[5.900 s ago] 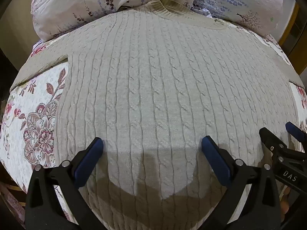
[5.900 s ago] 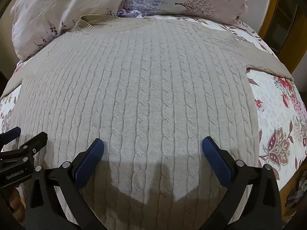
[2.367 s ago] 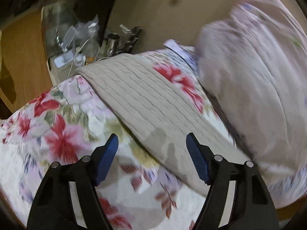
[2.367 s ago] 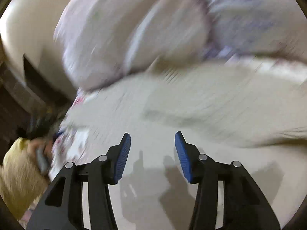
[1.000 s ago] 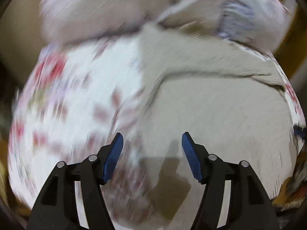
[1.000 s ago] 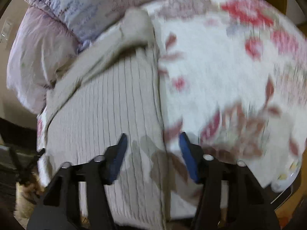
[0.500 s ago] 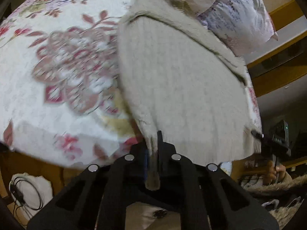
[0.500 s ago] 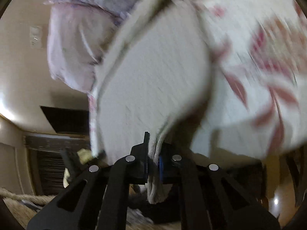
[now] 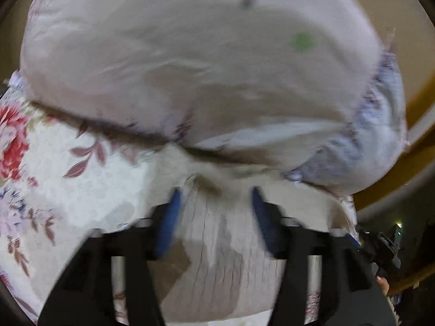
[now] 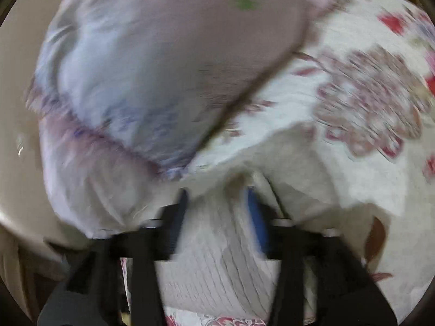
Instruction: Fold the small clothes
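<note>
The beige cable-knit sweater [image 9: 217, 266] lies folded on the floral bedspread, its far edge up by the pillows. My left gripper [image 9: 214, 203] is open, its blue pads either side of the sweater's far edge, holding nothing. In the right wrist view the sweater [image 10: 214, 266] lies under my right gripper [image 10: 216, 203], which is also open above the fabric near the pillows. Both views are motion-blurred.
Large pink and lilac pillows [image 9: 190, 62] fill the far side just beyond both grippers and also show in the right wrist view [image 10: 163, 68]. The floral bedspread [image 9: 68, 184] extends left and, in the right wrist view [image 10: 367, 135], right. The other gripper [image 9: 386, 247] shows at the right edge.
Half a second ago both grippers were shut on the sweater's hem at the bed's near edge. Now they have carried it up to the pillows and opened, letting go.
</note>
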`<state>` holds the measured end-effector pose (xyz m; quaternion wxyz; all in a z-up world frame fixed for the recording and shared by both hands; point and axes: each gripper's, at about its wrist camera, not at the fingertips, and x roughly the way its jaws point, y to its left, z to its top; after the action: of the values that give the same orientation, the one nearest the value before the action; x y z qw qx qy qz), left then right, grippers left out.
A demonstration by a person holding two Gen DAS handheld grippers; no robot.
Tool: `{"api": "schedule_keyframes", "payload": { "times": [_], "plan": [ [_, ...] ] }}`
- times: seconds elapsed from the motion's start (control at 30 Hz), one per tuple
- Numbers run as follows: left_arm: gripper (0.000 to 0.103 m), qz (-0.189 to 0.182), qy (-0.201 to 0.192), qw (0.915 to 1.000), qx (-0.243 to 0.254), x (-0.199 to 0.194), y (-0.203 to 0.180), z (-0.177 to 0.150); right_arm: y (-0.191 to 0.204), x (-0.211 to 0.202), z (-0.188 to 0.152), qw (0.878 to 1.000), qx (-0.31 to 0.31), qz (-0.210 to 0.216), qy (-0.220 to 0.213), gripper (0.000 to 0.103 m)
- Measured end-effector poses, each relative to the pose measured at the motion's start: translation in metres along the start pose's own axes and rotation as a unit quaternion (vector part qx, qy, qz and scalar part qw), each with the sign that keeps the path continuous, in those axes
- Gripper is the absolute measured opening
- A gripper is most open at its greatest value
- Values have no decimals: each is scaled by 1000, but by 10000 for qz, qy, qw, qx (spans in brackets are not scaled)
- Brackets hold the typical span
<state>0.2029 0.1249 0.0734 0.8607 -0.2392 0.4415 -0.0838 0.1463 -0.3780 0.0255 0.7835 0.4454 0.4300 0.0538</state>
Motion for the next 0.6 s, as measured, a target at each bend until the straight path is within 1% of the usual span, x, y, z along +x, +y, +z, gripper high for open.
{"api": "schedule_keyframes", "payload": {
  "times": [0.03,0.07,0.13,0.17,0.23,0.27,0.3,0.33,0.4,0.43,0.47,0.53,0.6],
  "plan": [
    [66,-24,124,9999,53,3,8,-4,-8,-3,-5,9999,67,73,-17,62],
    [66,2,233,9997,93,5,14,-10,-12,-7,-9,10000,-6,8,-12,71],
    [64,90,566,9984,29,17,32,-19,-17,-11,-13,9998,-113,-156,-20,72],
    [64,69,680,9976,-82,21,40,-25,-20,-13,-12,9999,-58,-136,17,72],
    [60,-160,847,9956,-380,31,52,-32,-27,-15,-12,9999,83,-39,76,72],
    [53,-246,891,9947,-458,36,54,-35,-27,-16,-14,9999,122,7,85,72],
    [51,-325,896,9940,-532,41,54,-38,-27,-16,-14,9999,115,33,98,72],
    [48,-336,782,9950,-522,41,53,-39,-26,-16,-15,9999,94,53,110,72],
    [21,-495,878,9925,-689,51,50,-43,-23,-17,-16,9998,87,115,146,73],
    [20,-597,932,9906,-808,53,49,-44,-22,-17,-16,9997,80,148,183,73],
    [18,-680,904,9886,-989,54,47,-45,-21,-18,-16,9996,73,165,207,73],
    [16,-1027,773,9849,-1164,45,39,-43,-21,-21,-13,9994,72,216,245,73],
    [16,-1520,586,9803,-1114,33,5,-42,-23,-32,-7,9995,-23,236,194,73]
  ]
}}
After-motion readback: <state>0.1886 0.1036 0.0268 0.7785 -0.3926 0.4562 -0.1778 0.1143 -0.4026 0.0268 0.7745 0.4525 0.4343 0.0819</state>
